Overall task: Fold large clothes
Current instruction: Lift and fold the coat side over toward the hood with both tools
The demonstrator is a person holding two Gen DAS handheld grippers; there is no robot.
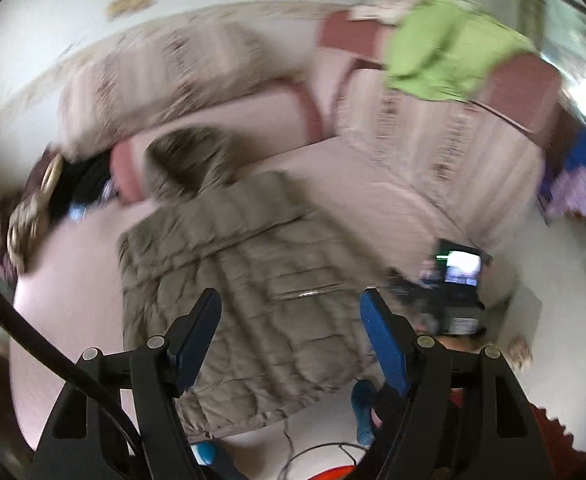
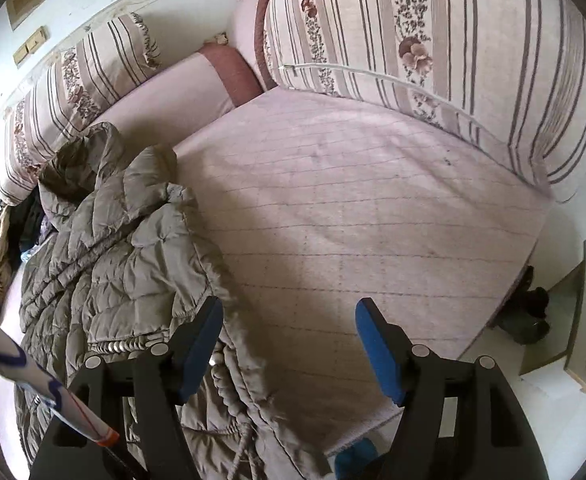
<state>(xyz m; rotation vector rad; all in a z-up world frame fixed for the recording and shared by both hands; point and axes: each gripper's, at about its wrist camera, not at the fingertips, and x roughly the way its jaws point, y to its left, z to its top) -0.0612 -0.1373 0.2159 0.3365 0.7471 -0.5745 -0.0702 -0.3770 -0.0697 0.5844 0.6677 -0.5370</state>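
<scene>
On my left wrist view, heavily motion-blurred, I see the left hand-held gripper (image 1: 289, 312) released, its blue-padded fingers spread wide with nothing between them. It hangs above the quilted olive-grey puffer jacket (image 1: 245, 280), which lies folded into a compact, roughly rectangular bundle on the pale pink seat of the sofa (image 1: 357, 184), its hood bunched at the far end toward the backrest. A lime-green garment (image 1: 449, 52) is draped over the top of the sofa's back on the right, and something blue (image 1: 585, 152) sits at the right edge. A black cable (image 1: 53, 348) crosses the lower left of this view.

On my right wrist view, which is sharp, the right hand-held gripper (image 2: 289, 316) is also released, fingers wide apart and empty. I see the puffer jacket (image 2: 125, 264) to the left of it, its hem and drawcord running under the left finger (image 2: 201, 344); I cannot tell if that finger touches the fabric. The right finger sits over the bare quilted seat of the sofa (image 2: 353, 208). Striped floral back cushions (image 2: 433, 40) line the far side, and crumpled dark and patterned clothes (image 2: 1, 240) lie at the left edge, beyond the jacket.
</scene>
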